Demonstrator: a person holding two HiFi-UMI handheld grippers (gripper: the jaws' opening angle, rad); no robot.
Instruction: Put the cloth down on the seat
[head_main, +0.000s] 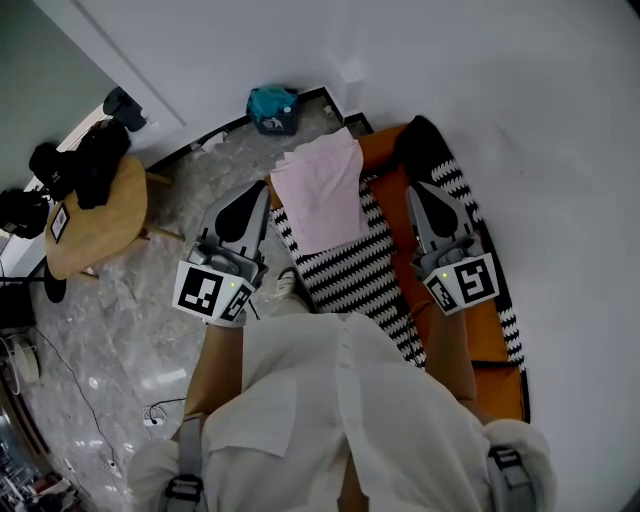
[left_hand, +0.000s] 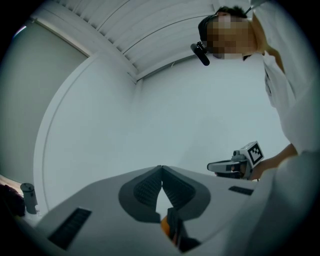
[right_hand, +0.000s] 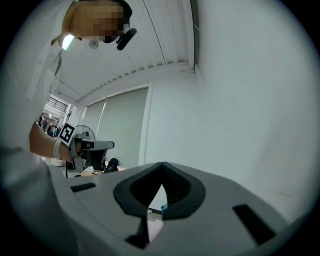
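A pale pink cloth (head_main: 320, 190) lies flat on the upper part of a long orange seat (head_main: 478, 340), partly over its black-and-white zigzag cover (head_main: 352, 268). My left gripper (head_main: 263, 188) is held just left of the cloth, tip near its left edge, jaws shut with nothing in them. At the seat's right side, over the zigzag cover, my right gripper (head_main: 414, 190) is also shut and empty. In the left gripper view the left gripper (left_hand: 161, 168) points up at a white wall. The right gripper (right_hand: 162, 164) likewise faces the wall in its own view.
A round wooden table (head_main: 118, 222) with black objects (head_main: 92, 160) on it stands at the left on the marble floor. A teal bag (head_main: 272, 108) sits against the white wall behind the seat. A cable (head_main: 152, 416) lies on the floor.
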